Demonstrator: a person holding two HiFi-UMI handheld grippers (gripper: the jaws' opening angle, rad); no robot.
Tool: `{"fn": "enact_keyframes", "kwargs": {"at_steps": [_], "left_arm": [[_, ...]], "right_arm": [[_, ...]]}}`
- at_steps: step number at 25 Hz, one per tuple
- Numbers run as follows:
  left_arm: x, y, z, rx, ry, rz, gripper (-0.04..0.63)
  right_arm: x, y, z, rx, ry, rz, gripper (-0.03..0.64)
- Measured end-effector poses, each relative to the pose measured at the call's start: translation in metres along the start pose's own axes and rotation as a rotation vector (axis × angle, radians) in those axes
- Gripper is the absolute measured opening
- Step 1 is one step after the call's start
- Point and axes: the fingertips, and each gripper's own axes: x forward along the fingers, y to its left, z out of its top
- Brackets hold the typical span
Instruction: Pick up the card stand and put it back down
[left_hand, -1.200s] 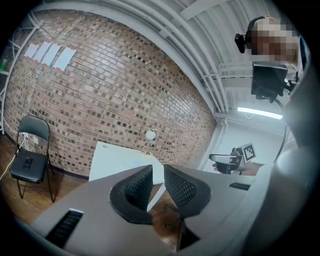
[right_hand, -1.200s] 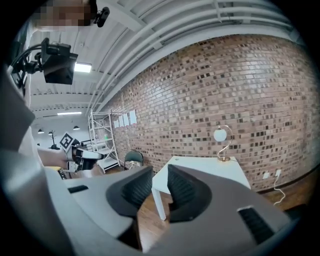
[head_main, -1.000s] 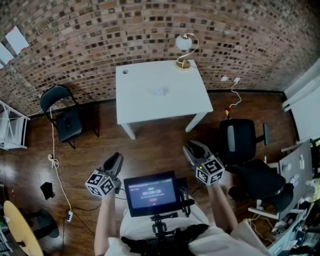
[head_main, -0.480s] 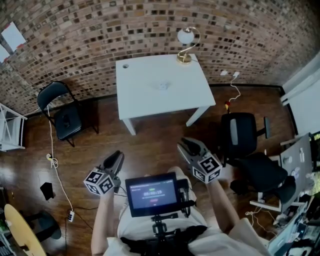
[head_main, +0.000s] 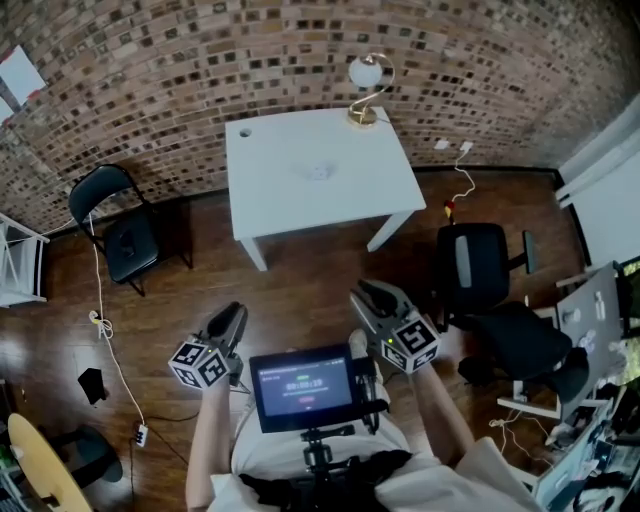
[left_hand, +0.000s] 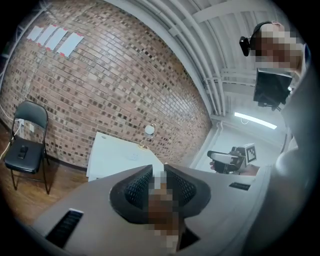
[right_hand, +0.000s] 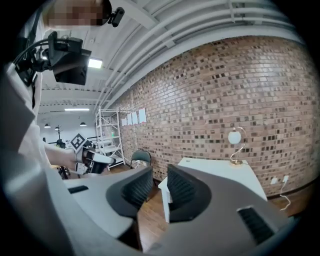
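Count: one card stand (head_main: 318, 172), one white counter (head_main: 270, 205), one lamp (head_main: 364, 84), two chairs, one screen (head_main: 303, 384), two claws.

The card stand is a small pale item standing near the middle of the counter, in the upper centre of the head view. The lamp stands on the counter's far right corner, well apart from the stand. A black folding chair (head_main: 112, 225) is at the left of the frame. A black office chair (head_main: 478, 270) is at the right.

Your left claw (head_main: 233, 315) is low and left of centre in the head view. Your right claw (head_main: 372, 296) is low and right of centre. Both hang over the wooden floor (head_main: 300, 290), well apart from the counter and the card stand. The stand lies up-frame of both claws, roughly between their lines of aim.

Left claw: in its own view the jaws stand a narrow slit apart, and the counter shows through the slit. A mosaic patch covers the lower gap, but nothing held can be seen there.
Right claw: jaws are partly open with a clear gap and hold nothing. The counter's near corner and the floor show through.

Pose: your left forearm (head_main: 203, 440) and right forearm (head_main: 440, 420) rise from the bottom edge on either side of the screen. Both claws point up-frame toward the counter and tip slightly downward, with their marker cubes toward you. The right claw is angled inward toward the upper left.
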Motion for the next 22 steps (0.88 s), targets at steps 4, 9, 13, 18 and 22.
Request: {"fn": "enact_keyframes", "kwargs": {"at_steps": [4,9,13,18,22], "left_arm": [[0.003,-0.007,-0.007,0.018,0.025,-0.022,0.069],[0.001,-0.005,-0.014,0.01,0.036,-0.029,0.069],[0.002,-0.008,-0.02,0.015,0.047,-0.031,0.069],[-0.01,-0.004,-0.021,0.012,0.036,-0.022,0.069],[-0.02,0.001,-0.024,0.011,0.044,-0.007,0.071]], "right_arm": [[-0.002,-0.015,-0.01,0.04,0.002,-0.068,0.1],[-0.01,-0.009,-0.008,0.044,-0.031,-0.098,0.095],[-0.013,-0.007,-0.021,0.069,-0.036,-0.095,0.094],[-0.009,-0.001,-0.023,0.074,-0.045,-0.089,0.094],[-0.005,0.006,-0.022,0.077,-0.05,-0.077,0.093]]}}
